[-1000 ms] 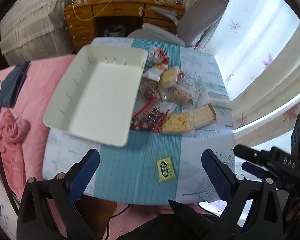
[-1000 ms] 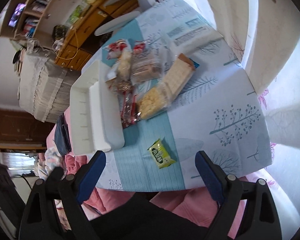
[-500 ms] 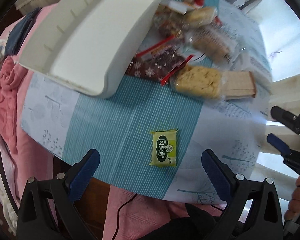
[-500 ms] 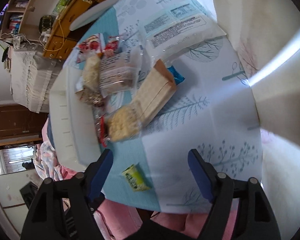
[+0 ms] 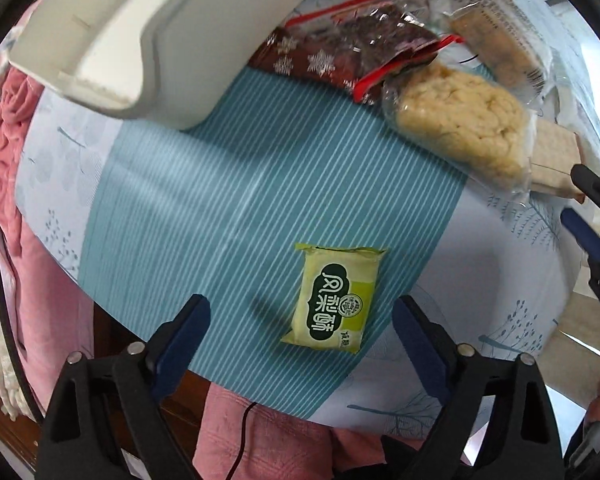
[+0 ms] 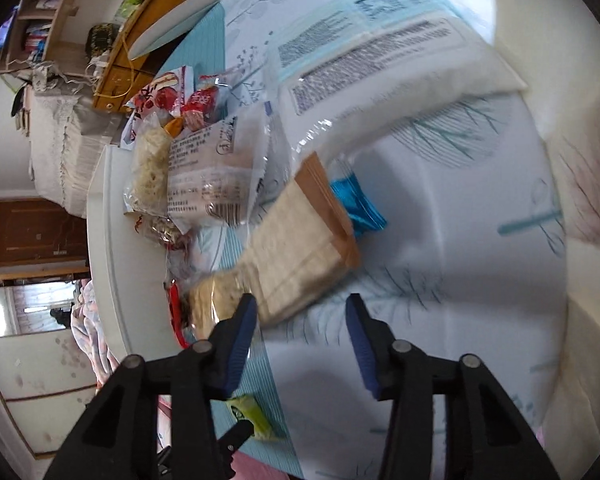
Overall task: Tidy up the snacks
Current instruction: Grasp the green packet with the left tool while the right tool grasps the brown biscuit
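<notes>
Pineapple cake [image 5: 335,295], a small yellow-green packet with dark lettering, lies flat on the striped cloth [image 5: 204,200], well clear of the white tray [image 5: 148,28]. Left gripper [image 5: 300,328] hangs over it, jaws wide but just closing, nothing pinched. Right gripper [image 6: 300,320], also closing and empty, noses at the cracker pack [image 6: 296,248] beyond.
</notes>
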Demonstrator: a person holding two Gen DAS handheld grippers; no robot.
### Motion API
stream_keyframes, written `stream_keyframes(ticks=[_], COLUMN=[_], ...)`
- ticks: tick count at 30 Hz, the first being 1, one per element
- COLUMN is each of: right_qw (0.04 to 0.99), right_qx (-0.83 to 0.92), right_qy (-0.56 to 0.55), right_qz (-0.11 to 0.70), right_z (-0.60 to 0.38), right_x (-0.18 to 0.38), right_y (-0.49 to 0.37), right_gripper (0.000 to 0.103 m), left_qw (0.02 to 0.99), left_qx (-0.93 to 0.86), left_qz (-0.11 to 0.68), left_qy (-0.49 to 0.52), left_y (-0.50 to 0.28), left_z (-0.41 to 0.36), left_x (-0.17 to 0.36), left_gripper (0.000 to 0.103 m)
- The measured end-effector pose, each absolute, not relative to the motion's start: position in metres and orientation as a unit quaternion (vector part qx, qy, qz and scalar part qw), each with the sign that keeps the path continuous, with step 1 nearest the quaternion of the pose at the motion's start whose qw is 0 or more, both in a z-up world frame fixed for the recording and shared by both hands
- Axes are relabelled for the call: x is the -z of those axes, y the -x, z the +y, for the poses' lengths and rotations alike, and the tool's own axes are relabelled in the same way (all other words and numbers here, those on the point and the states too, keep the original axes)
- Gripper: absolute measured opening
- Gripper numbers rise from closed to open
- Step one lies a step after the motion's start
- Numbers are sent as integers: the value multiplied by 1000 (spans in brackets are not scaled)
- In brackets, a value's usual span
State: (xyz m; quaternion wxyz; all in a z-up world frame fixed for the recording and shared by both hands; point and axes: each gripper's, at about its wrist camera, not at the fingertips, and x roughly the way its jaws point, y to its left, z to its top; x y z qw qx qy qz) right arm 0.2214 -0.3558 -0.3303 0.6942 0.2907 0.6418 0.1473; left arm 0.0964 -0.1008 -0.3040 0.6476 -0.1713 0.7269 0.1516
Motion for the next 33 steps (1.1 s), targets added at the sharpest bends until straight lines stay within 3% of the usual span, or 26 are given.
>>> stream_keyframes(ticks=[7,13,19,33], right_qw=[707,713,717,719], right_qx=[-162,-174,-188,-213], right_qy=[-276,-303,-326,-341], right_qz=[631,608,586,567], right_z=[-348,-352,-357,-361], right_x=[344,351,355,343], right_y=[-234,-239,-245,-244], right_gripper=[29,28,27,15], left_qw=[640,640,646,644], left_qx=[-164,-154,-156,-156], left_qz=[725,725,722,722], left_qy=[193,203,194,199], left_y=[-91,-91,-91,-93], left_z=[-96,-104,-108,-110], left_x=[323,334,341,326], left_gripper=[74,50,37,35])
